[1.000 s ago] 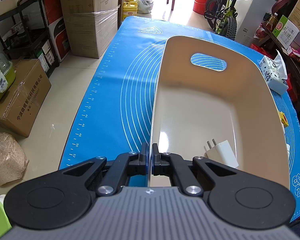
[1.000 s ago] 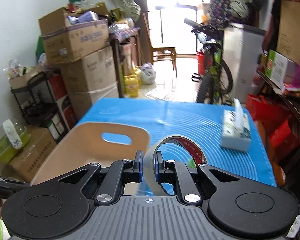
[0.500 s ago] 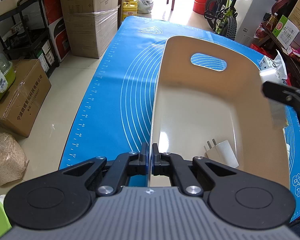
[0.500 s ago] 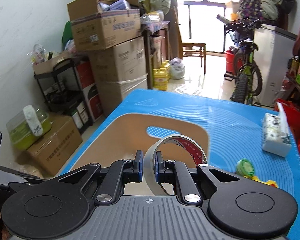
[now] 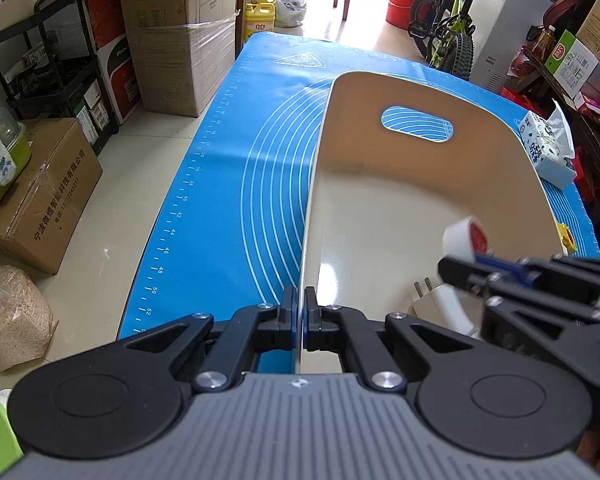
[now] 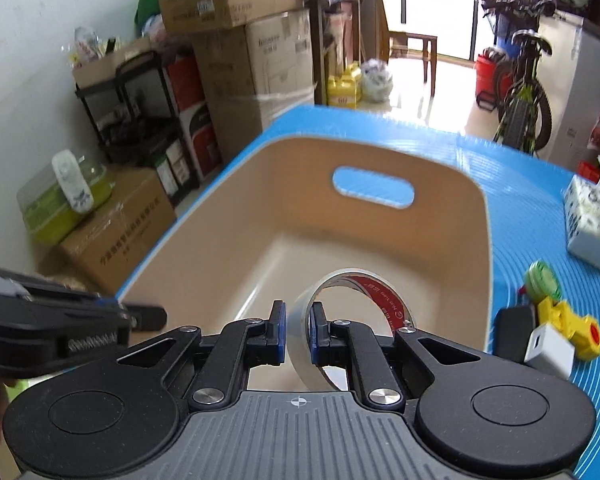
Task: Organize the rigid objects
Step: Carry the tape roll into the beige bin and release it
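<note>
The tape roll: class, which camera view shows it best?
The right wrist view: the tape roll sits close and central, clamped in the right gripper. The left wrist view shows only part of it, small and blurred, over the bin.

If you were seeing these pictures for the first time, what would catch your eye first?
The big beige bin on the blue mat, its rim pinched by the left hand-held gripper. The right hand-held gripper holds a tape roll over the bin, where a white charger already lies.

Blue mat [image 5: 228,184] covering table. Lying on it: beige bin [image 6: 486,248] centre, tissue pack [image 6: 592,220] far right, small toys [image 6: 568,320] near right.
</note>
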### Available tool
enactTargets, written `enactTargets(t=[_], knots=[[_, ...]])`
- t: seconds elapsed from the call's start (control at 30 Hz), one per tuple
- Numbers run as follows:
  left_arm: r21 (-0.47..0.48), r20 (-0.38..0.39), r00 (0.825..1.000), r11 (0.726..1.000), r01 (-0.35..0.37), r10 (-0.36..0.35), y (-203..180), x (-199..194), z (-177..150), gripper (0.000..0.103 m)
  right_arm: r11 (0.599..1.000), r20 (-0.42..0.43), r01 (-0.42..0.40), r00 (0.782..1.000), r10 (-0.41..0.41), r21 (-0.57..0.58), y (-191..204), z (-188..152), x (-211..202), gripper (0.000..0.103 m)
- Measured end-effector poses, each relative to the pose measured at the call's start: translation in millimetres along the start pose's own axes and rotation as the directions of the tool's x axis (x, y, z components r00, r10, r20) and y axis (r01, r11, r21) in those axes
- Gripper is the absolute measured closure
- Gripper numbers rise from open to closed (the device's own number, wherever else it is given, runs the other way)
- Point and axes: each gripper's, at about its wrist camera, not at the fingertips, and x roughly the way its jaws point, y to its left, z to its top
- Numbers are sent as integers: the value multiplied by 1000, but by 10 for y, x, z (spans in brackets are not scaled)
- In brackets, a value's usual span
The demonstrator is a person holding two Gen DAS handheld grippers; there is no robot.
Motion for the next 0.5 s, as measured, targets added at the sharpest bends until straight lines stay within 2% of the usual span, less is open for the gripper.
enactTargets(t=[0.3,0.5], knots=[[1,0,1000,1000,-1,1,-1,0,-1,99,999,-159,10,987,-2,51,-98,-152,282,81],[1,0,1000,1000,-2,2,4,-1,-2,99,999,-160,9,987,-1,53,-109,-167,284,76]])
